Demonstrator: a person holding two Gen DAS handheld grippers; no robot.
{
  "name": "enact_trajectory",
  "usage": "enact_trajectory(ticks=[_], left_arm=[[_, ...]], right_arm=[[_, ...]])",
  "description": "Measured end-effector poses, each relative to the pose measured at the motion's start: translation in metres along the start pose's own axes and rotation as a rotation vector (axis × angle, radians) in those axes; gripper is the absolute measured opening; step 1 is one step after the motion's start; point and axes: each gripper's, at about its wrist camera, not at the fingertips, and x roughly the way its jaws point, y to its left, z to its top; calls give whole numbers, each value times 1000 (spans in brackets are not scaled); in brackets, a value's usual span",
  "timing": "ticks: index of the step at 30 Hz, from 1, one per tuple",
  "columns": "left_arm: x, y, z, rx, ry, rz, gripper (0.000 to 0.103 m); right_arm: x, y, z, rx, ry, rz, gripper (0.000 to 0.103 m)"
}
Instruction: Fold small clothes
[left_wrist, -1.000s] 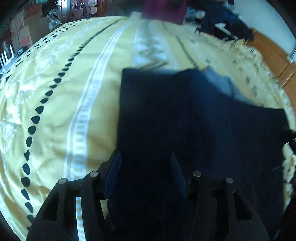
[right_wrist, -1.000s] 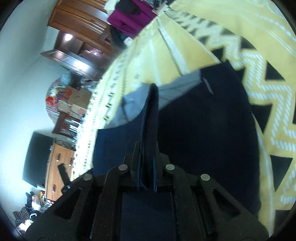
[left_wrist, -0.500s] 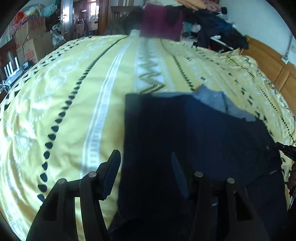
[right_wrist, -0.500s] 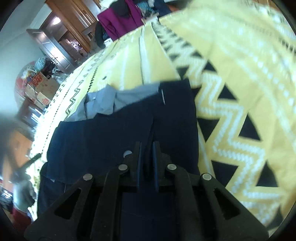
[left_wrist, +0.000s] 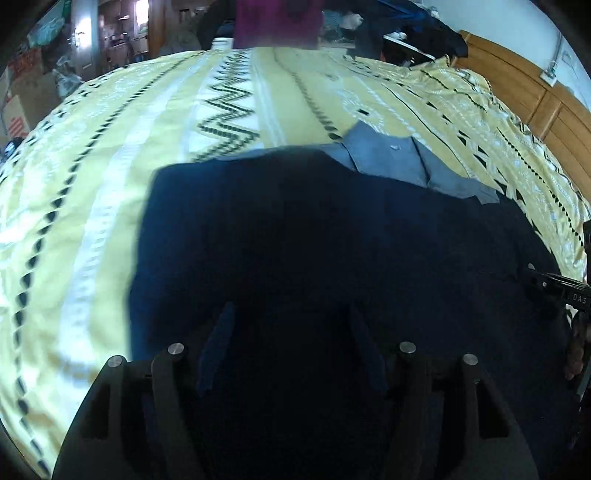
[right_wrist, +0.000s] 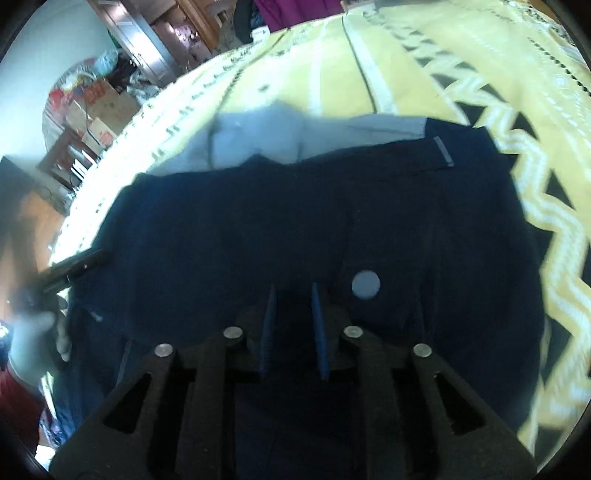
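A dark navy garment (left_wrist: 295, 229) lies flat on the yellow patterned bedspread (left_wrist: 110, 147), with a grey-blue part (left_wrist: 391, 155) showing at its far edge. My left gripper (left_wrist: 291, 308) hovers open over the garment's near side, nothing between its fingers. In the right wrist view the same garment (right_wrist: 258, 221) fills the middle, with its grey part (right_wrist: 258, 136) at the back and a pale round button (right_wrist: 365, 283) near my fingers. My right gripper (right_wrist: 293, 287) stands open just above the cloth. Each gripper shows at the edge of the other's view.
A magenta garment (left_wrist: 277, 18) and a heap of dark clothes (left_wrist: 417, 22) sit at the bed's far end. Wooden panelling (left_wrist: 535, 99) runs along the right. Cardboard boxes (right_wrist: 99, 103) stand beyond the bed's left side. A hand (right_wrist: 33, 332) holds the other gripper.
My right gripper, shut on a raised fold of the navy cloth a second ago, has lowered it, let go and opened. The garment now lies flat. The left gripper stayed open.
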Motion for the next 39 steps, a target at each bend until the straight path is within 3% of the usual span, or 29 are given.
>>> enact_trajectory(ticks=[5,11,15,17,21,25,28,31,39], left_arm=[[-68,37,-31,-100,-74,41,65],[-158,95,-105,-264,-130,83,66],[-196,123,-158,-363,-113,15,66],[-206,127,-180,-382,-100,-28,66],[-218,120,-223,-402,-80,-95,66],[-217,110,-244,-461,-72,-162,66],[-224,105,-253,-436,-64,-174,66],[-234,105,-260,-403,-53,-170,66],[-240,103,-288,-366,11,-180,66]], right_arm=[[-52,-12,-40,71,-18,-9,30],[-110,-23,-104,139,-11,-56,32],[-152,-24,-140,142,-14,-80,37],[-167,-23,-159,142,-8,-91,44],[-185,-29,-183,186,8,-99,45],[-196,-26,-200,192,16,-101,47],[-200,-20,-207,163,29,-106,49],[-201,-17,-215,156,33,-101,59],[-186,-11,-228,164,73,-85,59]])
